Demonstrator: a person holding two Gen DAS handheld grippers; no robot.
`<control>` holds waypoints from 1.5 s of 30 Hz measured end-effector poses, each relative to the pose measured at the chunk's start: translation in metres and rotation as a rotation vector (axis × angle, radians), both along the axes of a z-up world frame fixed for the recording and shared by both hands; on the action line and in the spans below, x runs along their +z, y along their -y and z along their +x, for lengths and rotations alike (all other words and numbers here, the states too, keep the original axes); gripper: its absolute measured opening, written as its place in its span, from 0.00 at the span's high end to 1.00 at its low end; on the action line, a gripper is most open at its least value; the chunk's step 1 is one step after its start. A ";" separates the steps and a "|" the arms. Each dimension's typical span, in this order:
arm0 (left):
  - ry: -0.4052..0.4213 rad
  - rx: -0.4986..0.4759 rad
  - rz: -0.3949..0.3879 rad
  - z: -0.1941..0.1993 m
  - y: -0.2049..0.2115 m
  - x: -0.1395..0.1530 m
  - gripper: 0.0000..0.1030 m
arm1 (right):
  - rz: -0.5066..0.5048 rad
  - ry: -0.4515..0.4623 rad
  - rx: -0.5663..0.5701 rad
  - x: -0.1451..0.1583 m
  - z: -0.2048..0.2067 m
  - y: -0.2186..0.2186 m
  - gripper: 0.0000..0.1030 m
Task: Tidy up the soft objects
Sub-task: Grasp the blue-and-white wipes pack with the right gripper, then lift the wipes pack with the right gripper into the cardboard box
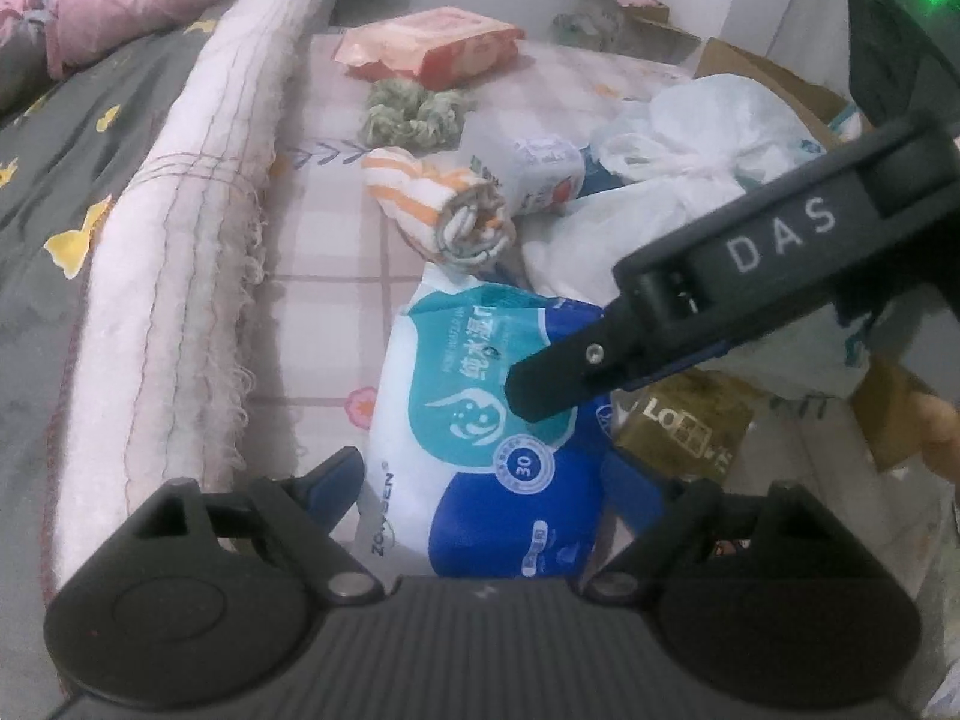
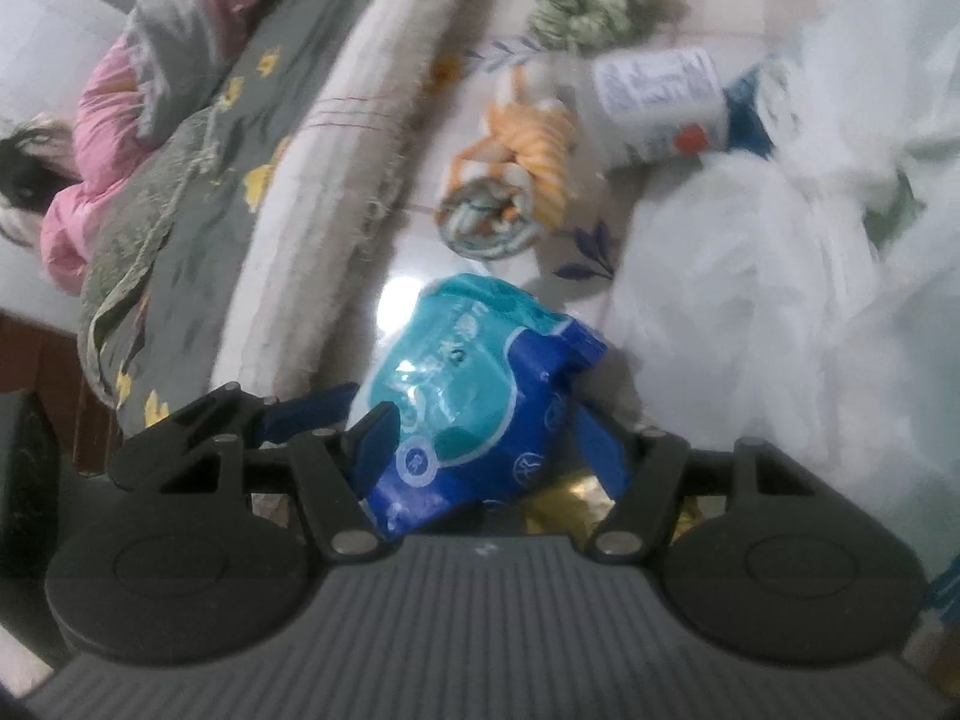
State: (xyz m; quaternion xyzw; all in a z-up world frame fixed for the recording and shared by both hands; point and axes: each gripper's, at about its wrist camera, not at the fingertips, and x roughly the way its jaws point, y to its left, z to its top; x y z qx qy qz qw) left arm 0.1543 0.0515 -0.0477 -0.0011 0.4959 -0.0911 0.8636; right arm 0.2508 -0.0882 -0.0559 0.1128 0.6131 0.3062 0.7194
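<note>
A blue, teal and white wet-wipes pack (image 1: 486, 438) lies on the checked bed sheet (image 1: 336, 264). My left gripper (image 1: 498, 480) is open, one finger on each side of the pack's near end. My right gripper (image 2: 480, 426) is shut on the wet-wipes pack (image 2: 474, 402), squeezing its middle; in the left wrist view its finger (image 1: 552, 378) rests over the pack. Behind lie a rolled orange-striped towel (image 1: 447, 204), a green yarn bundle (image 1: 414, 111) and an orange wipes pack (image 1: 429, 45).
A rolled pale blanket (image 1: 198, 228) runs along the left, beside a grey quilt (image 1: 66, 138). White plastic bags (image 1: 690, 150) and a white tissue pack (image 1: 528, 165) crowd the right. A gold packet (image 1: 684, 420) and cardboard boxes (image 1: 774, 78) lie at the right.
</note>
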 end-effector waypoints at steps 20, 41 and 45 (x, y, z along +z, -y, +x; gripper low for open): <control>0.064 0.126 -0.005 -0.021 -0.019 0.035 0.31 | 0.140 -0.012 -0.010 0.002 0.003 -0.028 0.38; 0.199 -0.138 -0.066 0.001 0.154 0.119 0.34 | 0.271 0.289 -0.274 0.118 -0.013 0.153 0.37; 0.207 -0.212 -0.079 0.015 0.217 0.112 0.33 | 0.214 0.308 -0.390 0.119 -0.009 0.229 0.37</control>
